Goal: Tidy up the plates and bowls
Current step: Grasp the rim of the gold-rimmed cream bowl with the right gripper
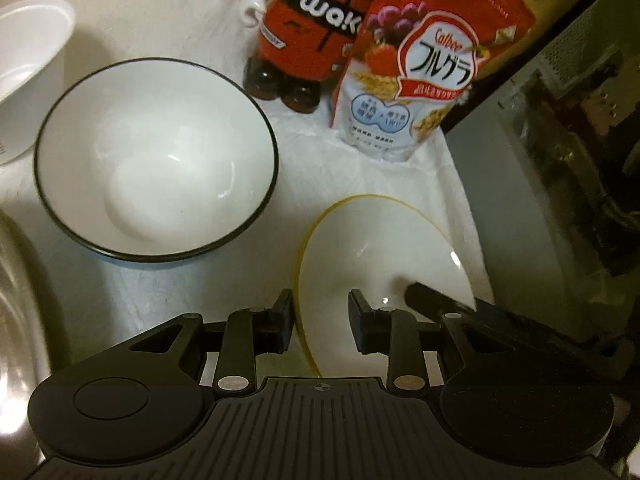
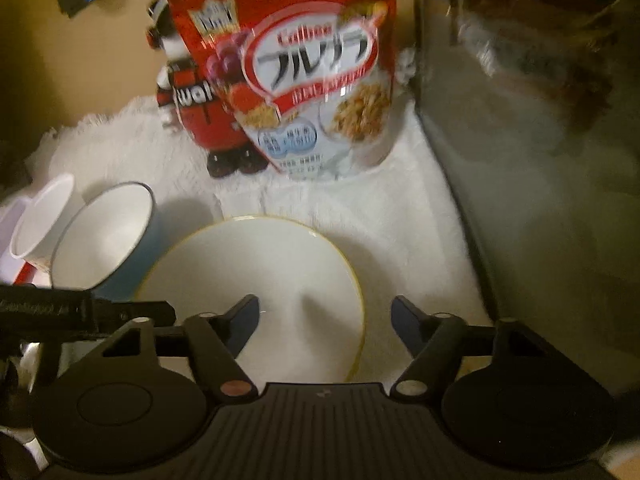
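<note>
Both tongs hover above the yellow-rimmed plate, which lies flat on a white fluffy cloth, close to the cloth's right edge. Left gripper has its jaws parted a little, and the near left rim of the plate passes between them; no pad presses on it as far as I can see, so it is released. Right gripper stands wider, released also, its jaws on both sides of the plate's near right rim without touching it.

To the left of the plate, just beside it, stands a white bowl with a black rim, blue on the outside, upright and empty. Further left, at the cloth's left edge, is a white cup. At the back edge of the cloth stands a red granola bag, upright, and a red and black figure-shaped container is just beside it on the left, partly behind it. A grey appliance borders the cloth on the right side. Part of a steel sink shows at the near left.
</note>
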`<state>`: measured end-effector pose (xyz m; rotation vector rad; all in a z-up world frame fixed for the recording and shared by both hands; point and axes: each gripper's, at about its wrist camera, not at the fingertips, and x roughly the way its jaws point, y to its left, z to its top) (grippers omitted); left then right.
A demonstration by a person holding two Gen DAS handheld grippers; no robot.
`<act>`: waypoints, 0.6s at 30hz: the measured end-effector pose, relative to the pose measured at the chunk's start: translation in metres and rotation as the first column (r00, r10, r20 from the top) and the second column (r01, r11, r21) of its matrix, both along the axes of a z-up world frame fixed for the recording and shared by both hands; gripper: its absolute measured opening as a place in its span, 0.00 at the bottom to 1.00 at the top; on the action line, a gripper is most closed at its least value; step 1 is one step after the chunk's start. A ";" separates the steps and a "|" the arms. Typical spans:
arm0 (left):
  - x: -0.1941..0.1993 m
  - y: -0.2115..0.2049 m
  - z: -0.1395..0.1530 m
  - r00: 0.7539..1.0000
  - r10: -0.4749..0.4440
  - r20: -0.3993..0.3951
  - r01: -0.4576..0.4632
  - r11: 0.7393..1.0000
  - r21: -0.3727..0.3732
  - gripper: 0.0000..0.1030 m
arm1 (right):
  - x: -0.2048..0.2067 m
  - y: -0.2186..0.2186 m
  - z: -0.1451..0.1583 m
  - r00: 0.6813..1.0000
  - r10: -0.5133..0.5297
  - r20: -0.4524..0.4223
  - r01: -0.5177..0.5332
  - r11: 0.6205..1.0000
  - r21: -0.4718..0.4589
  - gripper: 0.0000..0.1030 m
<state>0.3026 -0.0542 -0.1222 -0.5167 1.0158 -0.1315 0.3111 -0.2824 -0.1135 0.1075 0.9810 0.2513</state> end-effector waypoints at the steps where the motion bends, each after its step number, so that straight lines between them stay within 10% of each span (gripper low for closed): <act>1: 0.001 -0.001 -0.001 1.000 -0.004 -0.005 0.004 1.000 0.003 0.29 | 0.005 -0.003 -0.006 1.000 -0.001 -0.016 0.002 1.000 0.016 0.62; 6: -0.003 0.002 0.000 0.999 -0.034 -0.025 0.035 0.999 0.010 0.23 | 0.016 -0.010 -0.023 0.994 0.027 -0.110 -0.007 0.984 0.179 0.57; 18: -0.079 0.040 0.020 0.997 -0.054 -0.055 0.063 0.985 0.163 0.23 | -0.034 0.046 -0.006 0.968 0.185 -0.167 -0.147 0.966 0.212 0.59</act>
